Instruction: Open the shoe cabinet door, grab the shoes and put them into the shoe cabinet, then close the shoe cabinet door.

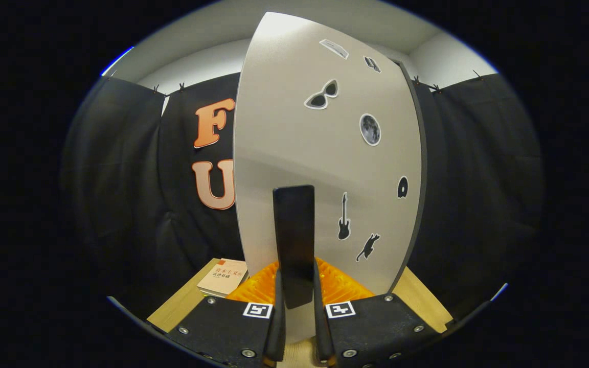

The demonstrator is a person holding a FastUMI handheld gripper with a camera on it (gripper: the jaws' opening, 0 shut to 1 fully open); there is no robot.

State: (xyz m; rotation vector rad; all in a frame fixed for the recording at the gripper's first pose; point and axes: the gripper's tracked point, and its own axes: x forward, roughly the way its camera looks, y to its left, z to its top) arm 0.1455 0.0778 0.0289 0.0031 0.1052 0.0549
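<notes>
I've got the gripper (294, 306) pinched on the door handle (294, 245); cabinet door (284, 153) sits right ahead. Rigid panel, probably light, handle smooth, so I'd keep grip low

— Room straight ahead, at twelve?
— None. Blocked by the big door (284, 128), very close, with its black handle (293, 225) pinched between both fingers of the gripper (297, 271).
— At nine?
— Open past the door's edge, as far as the black cloth wall (120, 179).
— Lower, at eight?
— Blocked by a book (223, 278) lying flat on the wooden table (177, 309).
— At three?
— Only a thin gap past the door's dark edge, then cloth wall again.
</notes>
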